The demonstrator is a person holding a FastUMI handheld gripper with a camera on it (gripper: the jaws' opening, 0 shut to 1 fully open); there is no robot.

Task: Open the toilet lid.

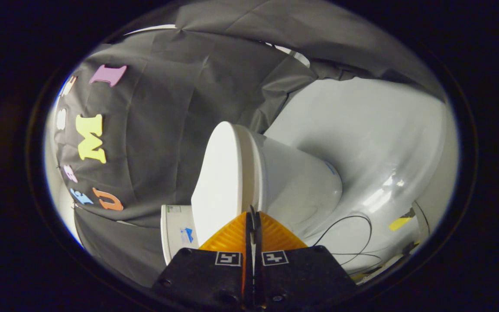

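Note:
A white toilet fills the space just ahead of my fingers, and the view is rolled so it appears on its side. Its lid (217,182) lies flat against the seat rim (249,169), closed over the bowl (301,186). My gripper (253,211) is shut, fingers pressed together with nothing visibly between them. The fingertips sit right at the front edge of the toilet, at the seam between lid and rim. Whether they touch it I cannot tell.
The tank (175,232) stands behind the lid, against the black cloth wall (167,108). A thin black cable (355,242) loops over the glossy white floor (383,138) beside the bowl, near a strip of yellow tape (399,223).

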